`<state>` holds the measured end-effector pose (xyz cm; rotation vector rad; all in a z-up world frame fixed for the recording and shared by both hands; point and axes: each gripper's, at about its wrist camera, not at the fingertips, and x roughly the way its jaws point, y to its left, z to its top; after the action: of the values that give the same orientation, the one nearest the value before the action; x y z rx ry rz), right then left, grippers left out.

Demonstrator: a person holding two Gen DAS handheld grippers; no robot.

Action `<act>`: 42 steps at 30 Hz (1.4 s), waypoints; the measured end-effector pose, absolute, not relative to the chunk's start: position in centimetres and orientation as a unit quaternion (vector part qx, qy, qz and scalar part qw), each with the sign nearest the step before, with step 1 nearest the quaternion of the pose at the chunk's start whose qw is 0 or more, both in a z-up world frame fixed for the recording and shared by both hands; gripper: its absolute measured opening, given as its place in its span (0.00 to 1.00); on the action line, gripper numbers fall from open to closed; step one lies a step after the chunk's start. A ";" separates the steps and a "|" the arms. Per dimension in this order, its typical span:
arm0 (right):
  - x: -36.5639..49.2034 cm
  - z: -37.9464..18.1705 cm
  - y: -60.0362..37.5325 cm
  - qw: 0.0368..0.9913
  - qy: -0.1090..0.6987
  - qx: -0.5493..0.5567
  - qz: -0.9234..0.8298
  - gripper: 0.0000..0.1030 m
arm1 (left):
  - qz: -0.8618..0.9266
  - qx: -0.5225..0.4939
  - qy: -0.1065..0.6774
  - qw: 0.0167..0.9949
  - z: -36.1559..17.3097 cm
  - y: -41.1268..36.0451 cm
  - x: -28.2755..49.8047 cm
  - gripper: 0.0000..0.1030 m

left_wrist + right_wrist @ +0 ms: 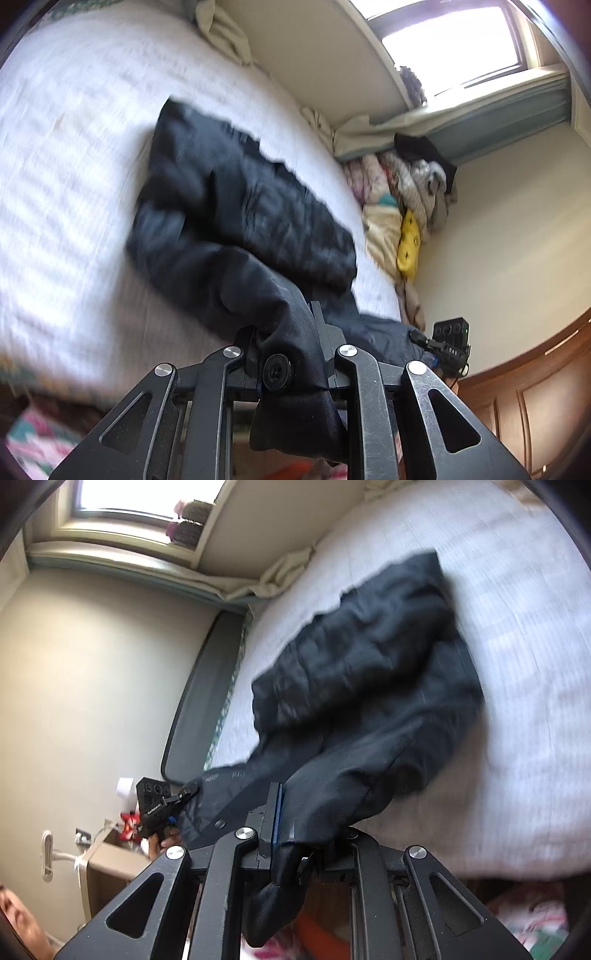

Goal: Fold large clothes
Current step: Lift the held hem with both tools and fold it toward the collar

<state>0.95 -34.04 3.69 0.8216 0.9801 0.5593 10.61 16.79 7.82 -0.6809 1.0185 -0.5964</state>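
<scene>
White-covered bed (74, 147), dark jacket (240, 206) on it, bedding heap (402, 192) at corner

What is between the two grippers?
A slack edge of the black jacket spans from the right hand-held gripper to the left hand-held gripper, seen in the right wrist view.

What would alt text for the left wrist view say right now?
The left claw is shut on a fold of a dark jacket, the rest of it spread over a white bed. The right claw grips the jacket's near edge; a bright window sits above.
</scene>
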 end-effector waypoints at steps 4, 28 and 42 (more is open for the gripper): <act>5.8 4.8 -34.0 0.774 0.442 0.390 0.230 0.10 | -0.249 -0.331 0.465 0.783 8.7 16.5 15.2 0.22; 19.9 4.0 -39.8 0.831 0.352 0.426 0.069 0.73 | -0.095 -0.236 0.374 0.892 7.9 17.6 27.2 0.87; 22.5 2.2 -35.4 0.881 0.436 0.183 -0.005 0.73 | -0.109 -0.206 0.452 0.861 2.7 13.8 29.6 0.63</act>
<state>22.49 -35.41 2.23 0.3805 0.9094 -0.0114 29.63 13.82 2.67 -0.4314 0.9490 -0.2292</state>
